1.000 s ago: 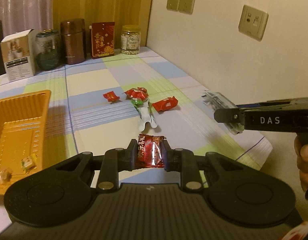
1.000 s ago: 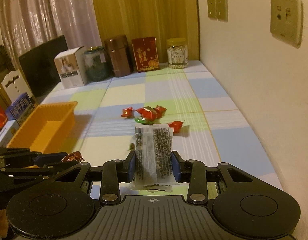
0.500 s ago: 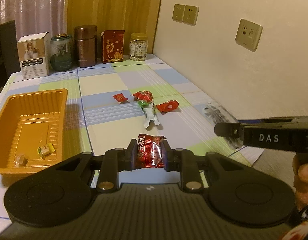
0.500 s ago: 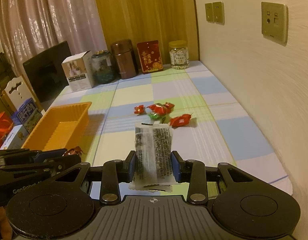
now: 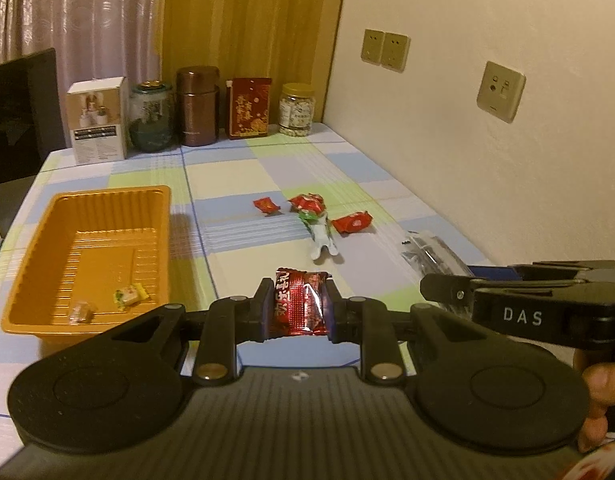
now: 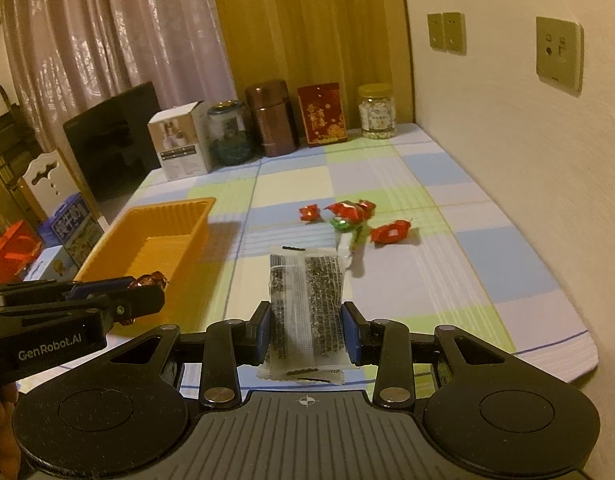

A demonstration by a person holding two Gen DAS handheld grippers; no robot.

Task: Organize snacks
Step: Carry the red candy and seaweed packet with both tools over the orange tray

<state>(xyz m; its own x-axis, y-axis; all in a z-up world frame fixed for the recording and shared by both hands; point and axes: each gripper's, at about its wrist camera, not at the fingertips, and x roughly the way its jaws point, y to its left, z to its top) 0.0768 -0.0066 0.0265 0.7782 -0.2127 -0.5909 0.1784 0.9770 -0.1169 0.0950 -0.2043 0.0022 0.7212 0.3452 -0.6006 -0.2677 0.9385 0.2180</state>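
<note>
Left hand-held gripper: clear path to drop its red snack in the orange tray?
Probably yes. The left hand-held gripper grips the red snack; the orange tray sits open-topped at its left, nothing between them.

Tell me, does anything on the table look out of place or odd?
Yes. Several snacks lie scattered in the middle of the table, outside the orange tray. One white-green wrapper looks flat and torn, perhaps empty. Nothing is spilled.
</note>
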